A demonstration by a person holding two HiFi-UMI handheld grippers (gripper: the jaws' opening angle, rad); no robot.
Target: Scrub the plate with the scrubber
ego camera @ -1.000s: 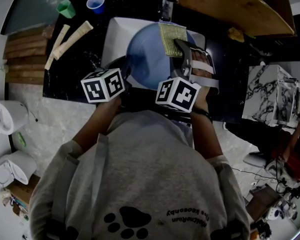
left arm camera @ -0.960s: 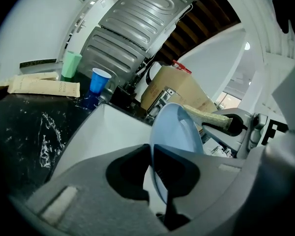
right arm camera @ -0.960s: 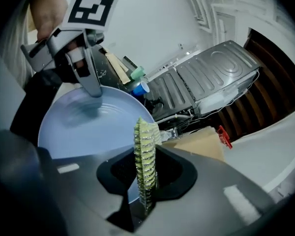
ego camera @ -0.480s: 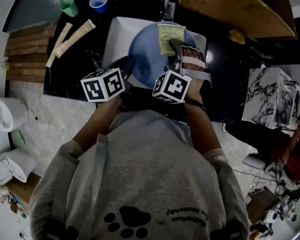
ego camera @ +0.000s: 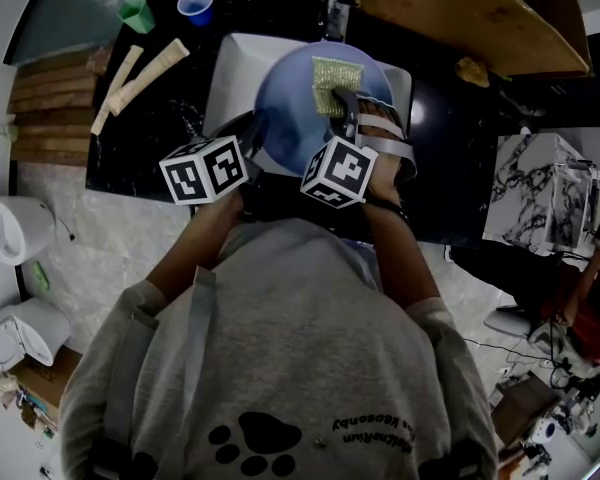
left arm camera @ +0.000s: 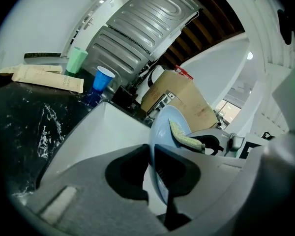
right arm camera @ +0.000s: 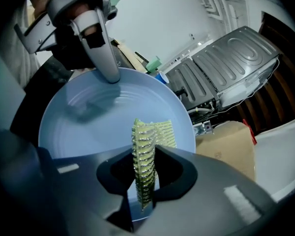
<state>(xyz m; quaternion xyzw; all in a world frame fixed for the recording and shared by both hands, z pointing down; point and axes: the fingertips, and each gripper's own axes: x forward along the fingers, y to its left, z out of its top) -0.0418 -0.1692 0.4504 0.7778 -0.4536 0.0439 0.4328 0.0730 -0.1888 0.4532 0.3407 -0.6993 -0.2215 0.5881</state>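
A light blue plate (ego camera: 295, 113) stands tilted over the white sink (ego camera: 230, 63). My left gripper (ego camera: 252, 135) is shut on its near-left rim; its jaws have just been opening a little, with the rim still between them. In the left gripper view the plate (left arm camera: 164, 127) runs edge-on between the jaws of that gripper (left arm camera: 154, 154). My right gripper (ego camera: 342, 100) is shut on a yellow-green mesh scrubber (ego camera: 337, 73), which lies against the plate's upper face. The scrubber (right arm camera: 145, 156) stands pinched upright before the plate (right arm camera: 83, 127) in the right gripper view.
On the black counter (ego camera: 150, 138) left of the sink lie two paper packets (ego camera: 145, 68), a blue cup (ego camera: 191, 6) and a green cup (ego camera: 133, 14). A wooden board (ego camera: 460, 8) lies at the back right. A white kettle (ego camera: 15, 233) stands at the far left.
My right gripper has sunk with the scrubber, which slid from the plate's far rim onto its face. The left gripper and the plate have stayed in place.
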